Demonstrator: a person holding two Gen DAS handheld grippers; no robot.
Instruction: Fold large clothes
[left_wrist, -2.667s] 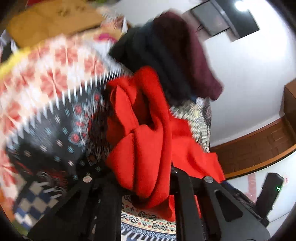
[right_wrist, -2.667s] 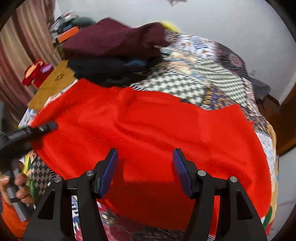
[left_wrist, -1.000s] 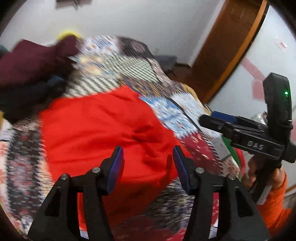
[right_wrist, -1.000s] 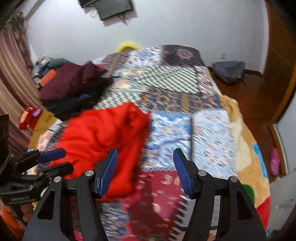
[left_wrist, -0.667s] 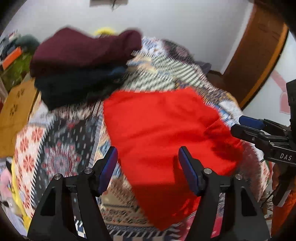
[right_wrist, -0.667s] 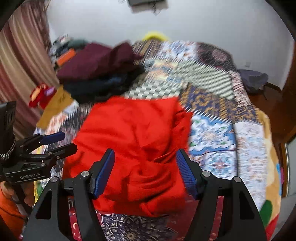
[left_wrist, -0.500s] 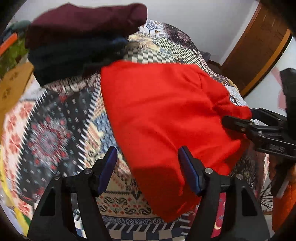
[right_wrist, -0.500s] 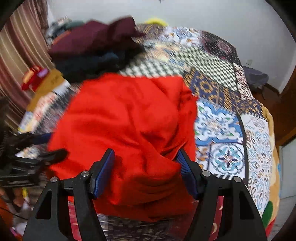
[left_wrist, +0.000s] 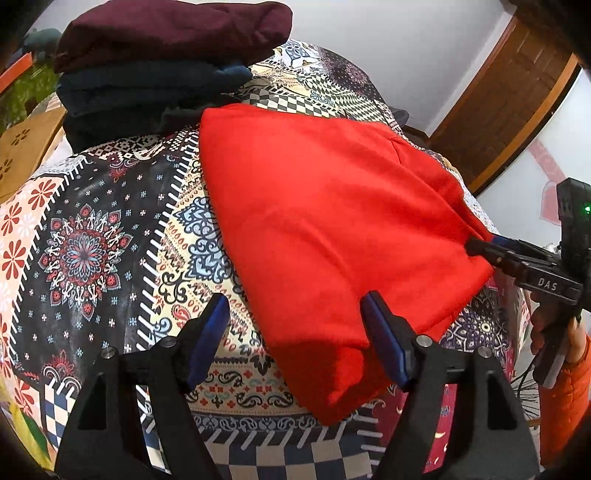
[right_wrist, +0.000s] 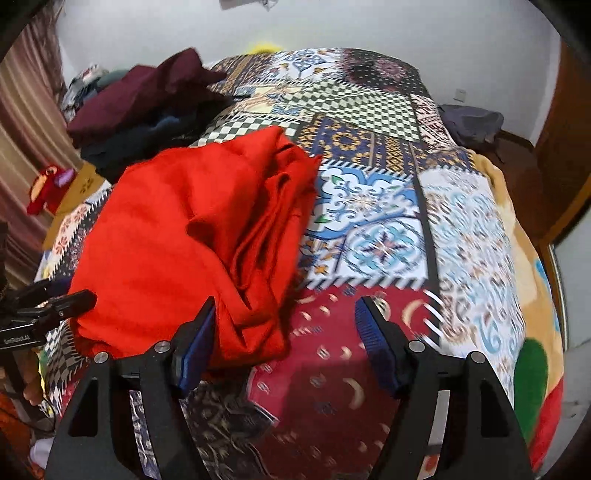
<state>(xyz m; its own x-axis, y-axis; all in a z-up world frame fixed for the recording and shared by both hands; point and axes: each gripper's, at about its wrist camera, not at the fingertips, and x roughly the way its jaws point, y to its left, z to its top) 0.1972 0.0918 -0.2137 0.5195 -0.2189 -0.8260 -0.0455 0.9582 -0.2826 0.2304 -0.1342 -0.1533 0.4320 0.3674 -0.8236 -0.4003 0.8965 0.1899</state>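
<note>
Red garment (left_wrist: 325, 221) lay folded on patchwork bedspread (left_wrist: 92, 229). Left gripper (left_wrist: 295, 325) and right gripper (right_wrist: 284, 332) hovered at its near edge, fingers apart, just widened, gripping nothing.

I see a bed under a patchwork blanket (left_wrist: 96, 236). A folded red garment (left_wrist: 325, 229) lies on it just ahead of my left gripper. Beyond that sits a pile of dark clothes (left_wrist: 155, 74), maroon on top of navy, also on the blanket.
</note>
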